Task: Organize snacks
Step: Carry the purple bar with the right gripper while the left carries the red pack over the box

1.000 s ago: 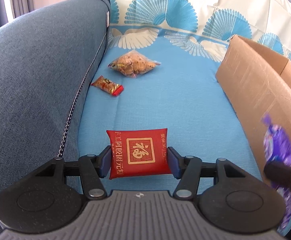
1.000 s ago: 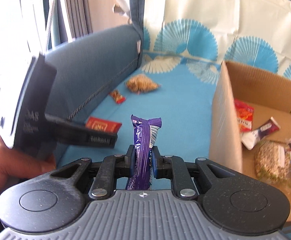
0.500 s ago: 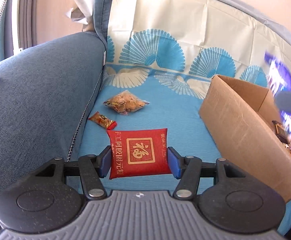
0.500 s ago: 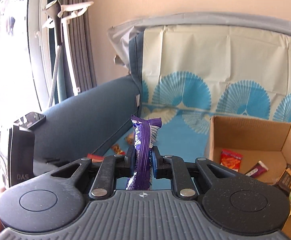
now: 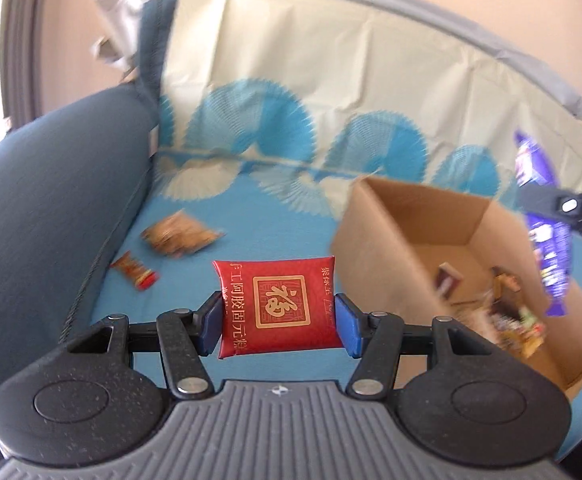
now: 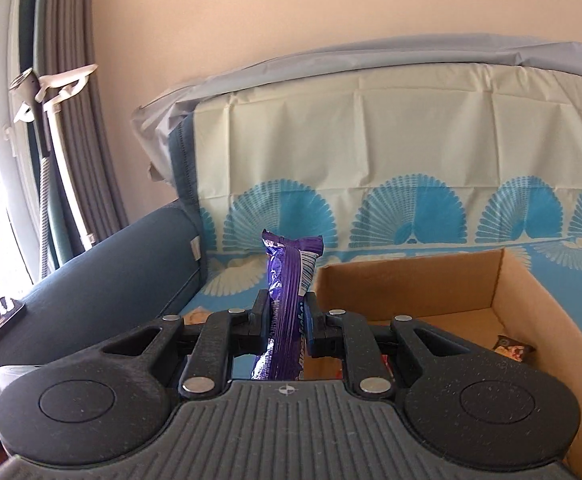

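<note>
Both claws have risen off the blue sofa cover (image 5: 227,216): left claw (image 5: 278,322) pinching a flat red gold-printed pouch (image 5: 277,307), right claw (image 6: 289,322) pinching an upright purple foil snack bar (image 6: 287,300) beside the open cardboard box (image 6: 531,312).

The right gripper (image 6: 287,322) pinches a purple snack bar (image 6: 287,300) upright between its fingers (image 6: 259,312) — the open cardboard box (image 6: 507,280) lies just right of them.

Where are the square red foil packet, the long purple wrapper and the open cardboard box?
Square red foil packet (image 5: 279,307), left wrist view, its gold emblem.
Long purple wrapper (image 6: 287,280), right wrist view, mid-length above the pads.
Open cardboard box (image 6: 411,286), right wrist view, inner back wall.
</note>
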Motion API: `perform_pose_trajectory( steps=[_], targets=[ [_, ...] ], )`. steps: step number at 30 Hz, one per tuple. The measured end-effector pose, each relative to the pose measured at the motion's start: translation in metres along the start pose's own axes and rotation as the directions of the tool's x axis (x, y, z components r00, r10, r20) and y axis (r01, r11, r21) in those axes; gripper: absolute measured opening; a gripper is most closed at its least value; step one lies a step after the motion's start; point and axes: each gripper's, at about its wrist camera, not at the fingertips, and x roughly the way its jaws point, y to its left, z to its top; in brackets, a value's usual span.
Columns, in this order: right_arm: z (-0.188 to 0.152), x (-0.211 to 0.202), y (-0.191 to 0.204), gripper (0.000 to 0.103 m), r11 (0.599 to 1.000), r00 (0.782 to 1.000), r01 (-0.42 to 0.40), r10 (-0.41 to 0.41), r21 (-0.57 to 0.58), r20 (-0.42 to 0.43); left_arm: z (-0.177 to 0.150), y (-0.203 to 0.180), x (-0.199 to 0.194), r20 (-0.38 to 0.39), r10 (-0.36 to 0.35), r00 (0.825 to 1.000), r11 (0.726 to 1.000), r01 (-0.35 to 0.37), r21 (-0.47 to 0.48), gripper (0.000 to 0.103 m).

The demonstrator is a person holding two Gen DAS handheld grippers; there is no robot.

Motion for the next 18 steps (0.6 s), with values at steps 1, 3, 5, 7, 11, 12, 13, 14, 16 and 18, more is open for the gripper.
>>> perform_pose_trajectory(
  steps=[1,3,5,7,11,12,13,14,16,18],
  targets=[
    [0.002,-0.001,-0.009,0.017,1.0,1.0,0.023,-0.023,0.018,0.008,0.006,-0.012,-0.002,0.017,-0.02,1.0,1.0,0.019,0.014,0.063],
    [0.006,-0.002,-0.029,0.017,0.996,0.997,0.075,-0.076,0.056,0.019,0.016,-0.038,-0.005,0.047,-0.06,0.997,0.997,0.058,0.048,0.063],
    [0.008,-0.003,-0.05,0.017,0.988,0.992,0.12,-0.123,0.1,0.02,0.024,-0.06,-0.007,0.068,-0.102,0.992,0.992,0.097,0.078,0.063],
    [0.009,-0.002,-0.07,0.017,0.977,0.987,0.157,-0.159,0.142,0.005,0.03,-0.082,-0.005,0.069,-0.148,0.987,0.985,0.141,0.098,0.063],
    [0.005,0.0,-0.102,0.017,0.947,0.973,0.229,-0.23,0.224,-0.023,0.035,-0.116,0.007,0.053,-0.203,0.978,0.976,0.198,0.096,0.063],
    [0.004,0.0,-0.106,0.017,0.941,0.97,0.242,-0.242,0.236,-0.027,0.035,-0.122,0.009,0.049,-0.213,0.976,0.973,0.208,0.099,0.063],
    [0.003,0.0,-0.11,0.017,0.937,0.968,0.251,-0.251,0.242,-0.03,0.035,-0.128,0.013,0.045,-0.222,0.974,0.971,0.216,0.104,0.063],
    [0.002,0.0,-0.113,0.017,0.935,0.966,0.257,-0.257,0.246,-0.032,0.035,-0.134,0.015,0.042,-0.23,0.972,0.968,0.224,0.111,0.063],
    [0.002,0.0,-0.116,0.017,0.932,0.964,0.263,-0.263,0.251,-0.033,0.033,-0.142,0.017,0.035,-0.242,0.97,0.964,0.236,0.121,0.063],
    [0.002,0.0,-0.117,0.017,0.932,0.965,0.262,-0.262,0.25,-0.032,0.032,-0.145,0.02,0.026,-0.25,0.968,0.961,0.244,0.126,0.063]
  ],
)
